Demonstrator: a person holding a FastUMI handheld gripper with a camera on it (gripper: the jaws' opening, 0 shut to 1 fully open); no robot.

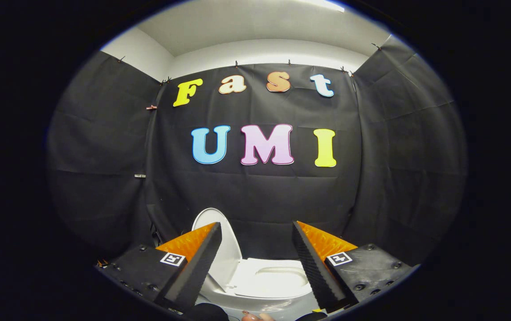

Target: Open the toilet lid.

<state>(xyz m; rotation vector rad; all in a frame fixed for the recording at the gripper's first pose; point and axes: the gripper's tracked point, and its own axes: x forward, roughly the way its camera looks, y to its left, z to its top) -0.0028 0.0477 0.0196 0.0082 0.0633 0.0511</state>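
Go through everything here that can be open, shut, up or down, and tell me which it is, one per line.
toilet lid: raised, standing up beside the bowl
toilet seat: down on the bowl, opening uncovered
gripper: open, fingers spread wide and holding nothing, with the toilet beyond them

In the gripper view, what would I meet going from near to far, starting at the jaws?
The open gripper with nothing between its jaws → toilet seat just beyond → raised toilet lid standing up → black cloth wall.

Tool [257, 258] fingers spread wide, seemingly gripping nothing.
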